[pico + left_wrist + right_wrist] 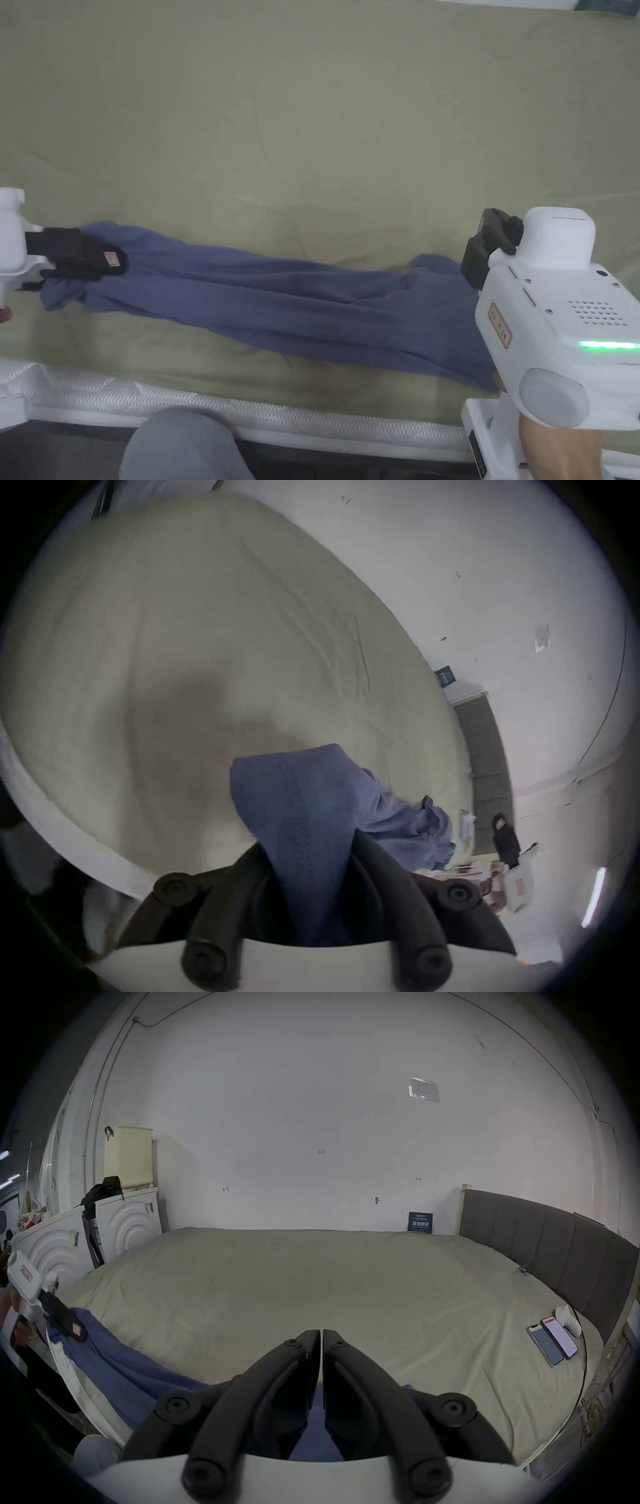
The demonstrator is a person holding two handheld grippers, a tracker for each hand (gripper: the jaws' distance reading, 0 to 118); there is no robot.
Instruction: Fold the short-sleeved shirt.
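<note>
A blue short-sleeved shirt [281, 300] is pulled out into a long bunched band across the near part of the olive-green bed [325, 125]. My left gripper [115, 259] holds its left end. In the left gripper view, blue cloth [304, 812] bulges out from between the jaws of that gripper [311, 843]. My right gripper [490, 244] is at the shirt's right end, and its white body hides the cloth there. In the right gripper view, its jaws [321, 1333] meet at the tips, and blue cloth [313, 1432] shows in the gap behind them.
The white mattress edge [250, 415] runs along the near side, with a person's knee [181, 447] below it. Two phones [552, 1343] lie near the grey headboard [554, 1248]. White cabinets [128, 1220] with a cream basket [128, 1156] stand at the bed's other end.
</note>
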